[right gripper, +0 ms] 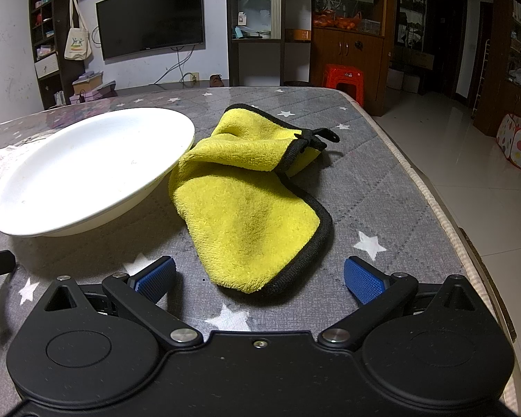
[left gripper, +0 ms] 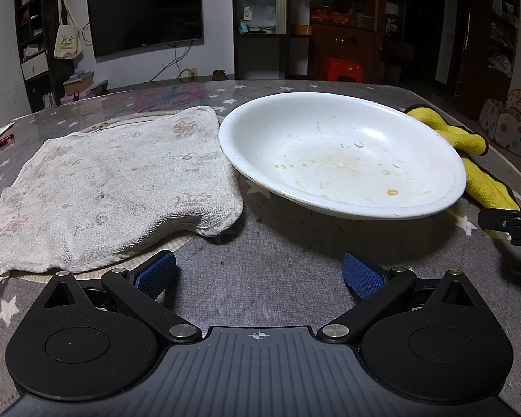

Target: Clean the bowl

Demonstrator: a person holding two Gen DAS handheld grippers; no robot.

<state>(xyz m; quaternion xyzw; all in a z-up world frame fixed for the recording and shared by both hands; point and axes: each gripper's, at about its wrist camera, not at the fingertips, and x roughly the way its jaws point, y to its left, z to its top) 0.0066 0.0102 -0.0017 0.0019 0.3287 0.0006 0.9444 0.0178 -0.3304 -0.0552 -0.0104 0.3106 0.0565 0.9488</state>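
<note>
Over at nine o'clock in the left wrist view lies a worn white towel [left gripper: 111,187], spread flat on the grey star-print table [left gripper: 260,243], its near edge rumpled over a pale mat beneath. Sliding right, the white bowl [left gripper: 340,153] sits at about one o'clock from the left claw [left gripper: 258,272], wide and shallow, with brownish smears and dried specks across its bottom. Its left rim comes just beside the towel's right edge. The left claw stands wide apart, blue pads [left gripper: 156,271] splayed, nothing between them, only bare tablecloth.

Further right, a yellow cloth [left gripper: 469,160] peeks out from behind the bowl at two o'clock, and the tip of the other gripper pokes in at three o'clock.

Now the right wrist view: the bowl [right gripper: 87,170] is at ten o'clock, its right rim overlapping the edge of the yellow cloth [right gripper: 250,205]. That cloth, black-trimmed and folded over on itself, lies straight ahead at twelve o'clock from the right claw [right gripper: 258,274], its near corner reaching down between the fingers without touching them. The right claw is spread open too, gripping nothing. At three o'clock the table's edge [right gripper: 434,201] drops away to a tiled floor [right gripper: 469,146].
</note>
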